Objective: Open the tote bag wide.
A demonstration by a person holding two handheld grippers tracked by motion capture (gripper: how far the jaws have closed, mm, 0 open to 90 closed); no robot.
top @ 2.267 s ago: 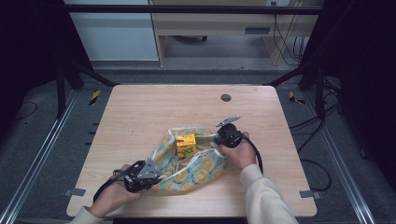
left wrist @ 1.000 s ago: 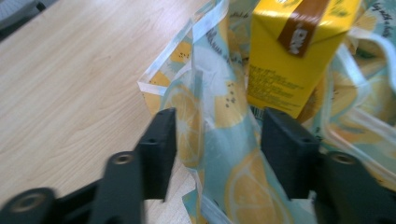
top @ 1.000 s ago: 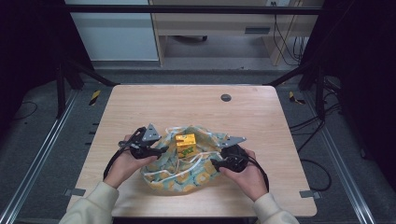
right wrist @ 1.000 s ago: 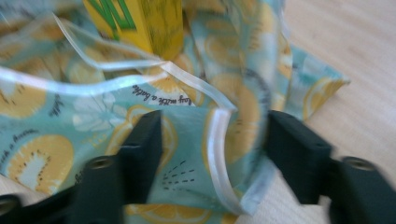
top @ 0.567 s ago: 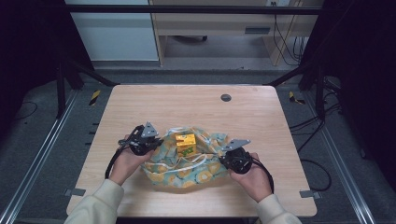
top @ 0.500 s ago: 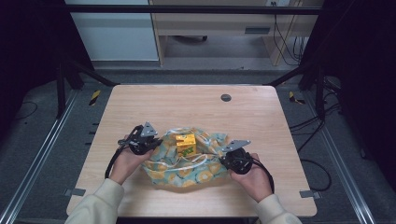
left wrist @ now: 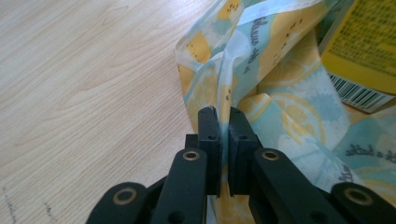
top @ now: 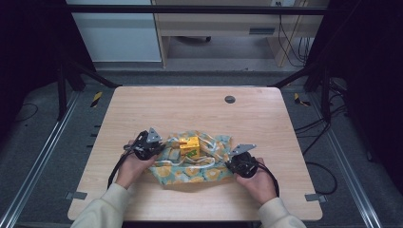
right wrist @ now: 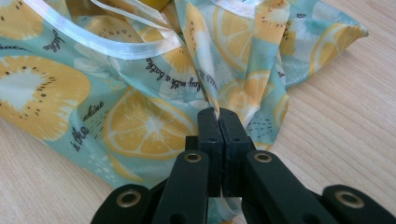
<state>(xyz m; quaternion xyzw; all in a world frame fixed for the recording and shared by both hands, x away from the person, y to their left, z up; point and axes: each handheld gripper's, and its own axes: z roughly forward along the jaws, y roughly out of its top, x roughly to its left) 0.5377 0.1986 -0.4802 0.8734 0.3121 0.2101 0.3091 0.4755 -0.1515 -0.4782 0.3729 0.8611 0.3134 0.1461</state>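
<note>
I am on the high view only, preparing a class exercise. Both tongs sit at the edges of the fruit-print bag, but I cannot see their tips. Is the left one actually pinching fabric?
Observer: Yes. In the left gripper view the left tongs are closed on a fold of the bag, with cloth between the jaws.
Operator: And the right one?
Observer: The right tongs are also shut on a pinched ridge of fabric near the bag's edge.
Operator: Anything legible on the yellow box?
Observer: The left gripper view shows a barcode along the edge of the yellow box.
</note>
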